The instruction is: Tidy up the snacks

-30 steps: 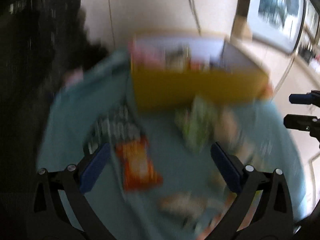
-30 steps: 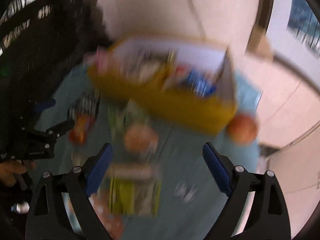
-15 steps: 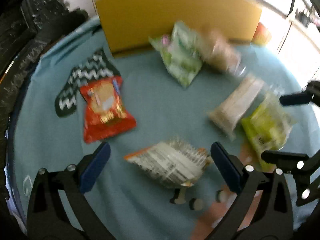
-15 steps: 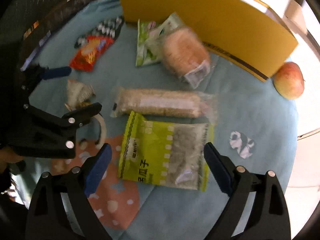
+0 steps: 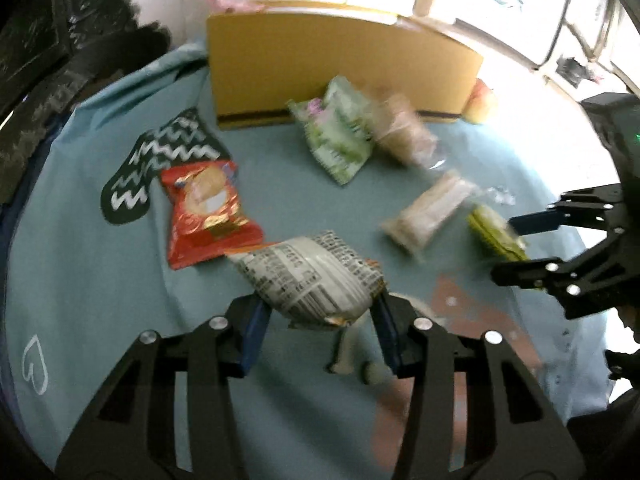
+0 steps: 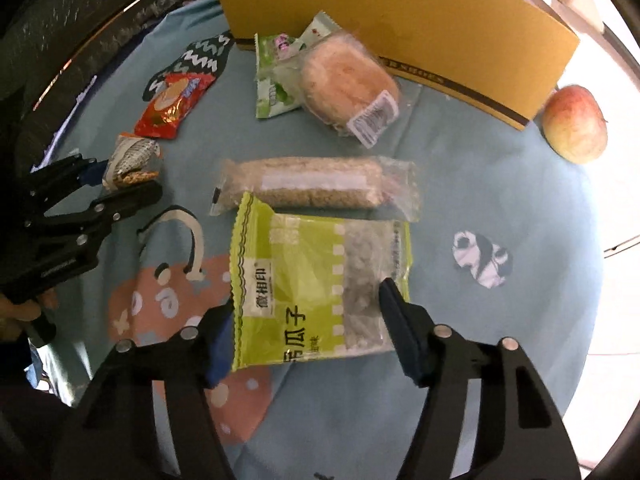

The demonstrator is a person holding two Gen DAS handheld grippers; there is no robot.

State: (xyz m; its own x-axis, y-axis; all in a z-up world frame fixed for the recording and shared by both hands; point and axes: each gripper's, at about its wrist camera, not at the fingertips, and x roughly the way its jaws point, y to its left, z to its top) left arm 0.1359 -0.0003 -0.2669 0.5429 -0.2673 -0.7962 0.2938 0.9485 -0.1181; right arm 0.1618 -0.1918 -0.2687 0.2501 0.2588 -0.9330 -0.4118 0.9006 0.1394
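My left gripper (image 5: 318,330) is shut on a silver printed snack packet (image 5: 312,280), which also shows in the right wrist view (image 6: 130,158). My right gripper (image 6: 306,332) has its pads on both sides of a lime-green seed packet (image 6: 316,284); its grip is not certain. On the blue cloth lie a red snack bag (image 5: 204,212), a pale green packet (image 5: 340,136), a wrapped round bun (image 6: 348,84) and a long grain bar (image 6: 316,184). A yellow box (image 6: 400,20) stands at the back.
An apple (image 6: 576,124) sits right of the yellow box. The blue tablecloth (image 6: 500,184) has printed patches: a black zigzag shape (image 5: 160,160), a panda (image 6: 482,258), a pink figure (image 6: 168,300). Dark fabric lies beyond the table's left edge.
Both grippers have dropped to the table and narrowed. The left one has closed on the silver packet. The right one has closed in around the green packet.
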